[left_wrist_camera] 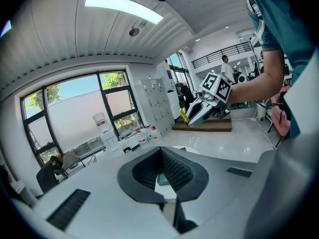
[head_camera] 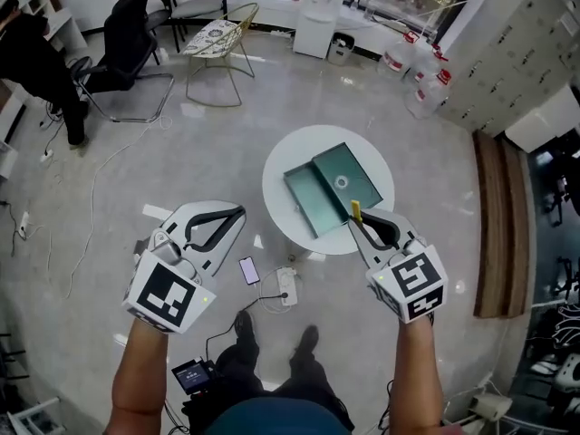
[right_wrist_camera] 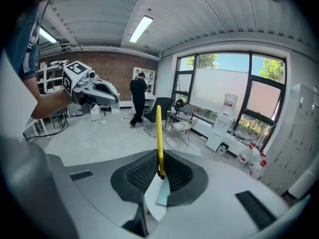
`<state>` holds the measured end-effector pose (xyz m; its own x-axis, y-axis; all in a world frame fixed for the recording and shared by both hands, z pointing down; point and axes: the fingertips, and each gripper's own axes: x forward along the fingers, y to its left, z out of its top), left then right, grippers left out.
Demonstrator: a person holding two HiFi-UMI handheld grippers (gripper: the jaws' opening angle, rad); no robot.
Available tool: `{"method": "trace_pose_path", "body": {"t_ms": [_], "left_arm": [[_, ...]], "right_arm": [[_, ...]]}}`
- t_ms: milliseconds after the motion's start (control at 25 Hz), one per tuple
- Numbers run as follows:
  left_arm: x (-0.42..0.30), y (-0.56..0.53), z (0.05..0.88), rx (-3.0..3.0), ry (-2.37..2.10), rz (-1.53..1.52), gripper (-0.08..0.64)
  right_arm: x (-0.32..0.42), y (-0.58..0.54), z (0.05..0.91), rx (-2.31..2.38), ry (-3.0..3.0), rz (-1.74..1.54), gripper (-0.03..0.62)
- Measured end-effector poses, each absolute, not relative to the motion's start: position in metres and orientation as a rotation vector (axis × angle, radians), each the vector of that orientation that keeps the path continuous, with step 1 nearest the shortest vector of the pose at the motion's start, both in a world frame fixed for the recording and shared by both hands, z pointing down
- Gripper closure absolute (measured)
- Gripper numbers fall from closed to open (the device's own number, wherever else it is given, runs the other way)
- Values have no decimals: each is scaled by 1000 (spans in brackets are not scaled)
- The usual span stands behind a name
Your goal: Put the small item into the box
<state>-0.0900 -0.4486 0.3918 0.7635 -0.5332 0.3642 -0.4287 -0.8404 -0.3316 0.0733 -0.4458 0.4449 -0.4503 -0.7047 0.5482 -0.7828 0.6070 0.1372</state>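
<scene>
The fingers (right_wrist_camera: 143, 172) of my right gripper (right_wrist_camera: 160, 159) were clamped on the slim yellow stick (right_wrist_camera: 159, 138). They pinched it near its dark lower end, so most of its length stood up past the tips in the middle of the right gripper view. I judged that low grip useful: the free end could lead the way down, and loosening the jaws would be enough to let it drop.

In the head view the stick (head_camera: 355, 211) showed just right of centre, against the near edge of the open teal box (head_camera: 331, 187). How high above that edge it hung I could not tell. The box lay flat with its lid folded out beside it on the round white table (head_camera: 308, 148), so nothing needed lifting first.

My left gripper (left_wrist_camera: 160, 153) had its fingers together with nothing between them. It sat at the lower left of the head view, off the table and well apart from the box. I took it to be parked there to leave the right gripper (head_camera: 358, 220) a clear path, since the box looked steady without a second hold.
</scene>
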Motion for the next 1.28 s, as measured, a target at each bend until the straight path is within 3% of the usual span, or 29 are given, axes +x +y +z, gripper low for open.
{"method": "trace_pose_path", "body": {"t_ms": [1280], "left_arm": [[-79, -521, 635, -2890, 753, -836, 542]], "right_arm": [[95, -549, 777, 928, -2130, 446, 528]]}}
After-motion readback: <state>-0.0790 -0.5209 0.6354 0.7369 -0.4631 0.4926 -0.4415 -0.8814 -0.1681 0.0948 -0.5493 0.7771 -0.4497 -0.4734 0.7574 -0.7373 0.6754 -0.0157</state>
